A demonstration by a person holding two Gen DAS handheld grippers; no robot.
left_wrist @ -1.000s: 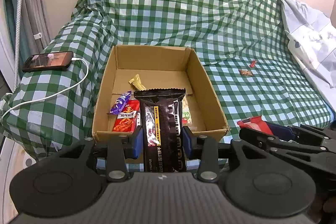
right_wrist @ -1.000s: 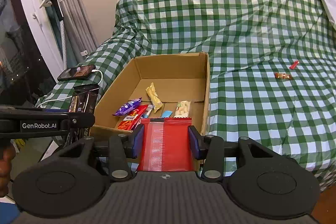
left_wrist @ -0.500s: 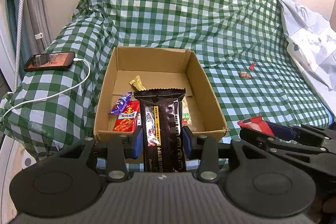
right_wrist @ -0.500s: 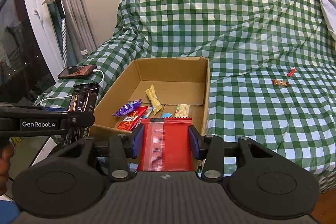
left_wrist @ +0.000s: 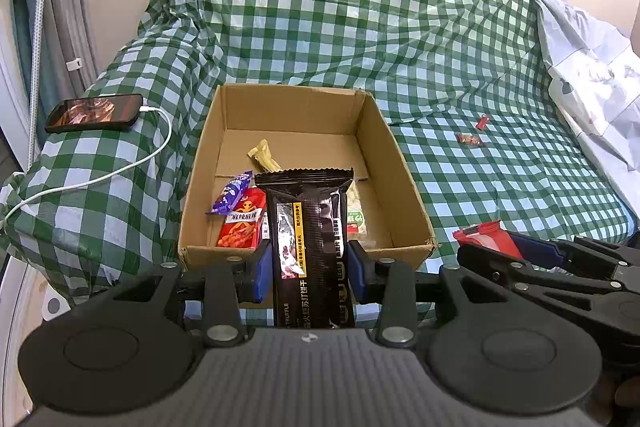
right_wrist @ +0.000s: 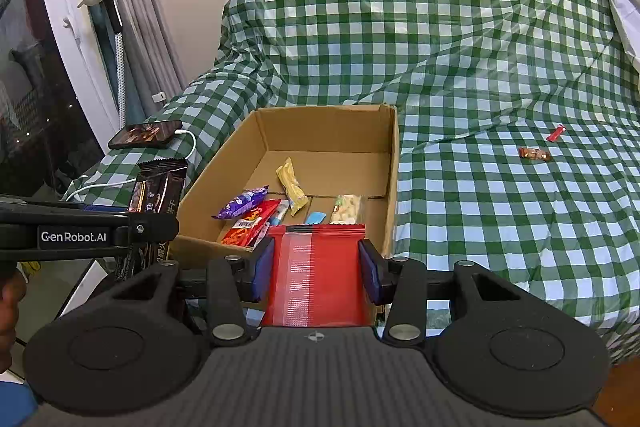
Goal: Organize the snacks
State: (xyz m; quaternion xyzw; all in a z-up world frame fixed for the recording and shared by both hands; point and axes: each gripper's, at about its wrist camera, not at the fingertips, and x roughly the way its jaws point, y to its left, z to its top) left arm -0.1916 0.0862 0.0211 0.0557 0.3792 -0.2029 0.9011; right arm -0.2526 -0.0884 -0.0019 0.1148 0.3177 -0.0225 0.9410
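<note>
I have my left gripper [left_wrist: 308, 267] pinching a black pack [left_wrist: 310, 247] and my right gripper [right_wrist: 316, 269] pinching a red pouch [right_wrist: 316, 275], both poised at the near wall of the box [right_wrist: 392, 179], which sits on the checked bed [right_wrist: 500, 219]. Both packs look light, soft and crinkly, probably slick, so I judge a mid-body pinch across the width safest. Several snacks crowd the box's near left corner; its far half is open. Two small sweets [right_wrist: 534, 154] lie well apart toward the bed's right side. A phone [left_wrist: 94, 113] rests near the left edge.
</note>
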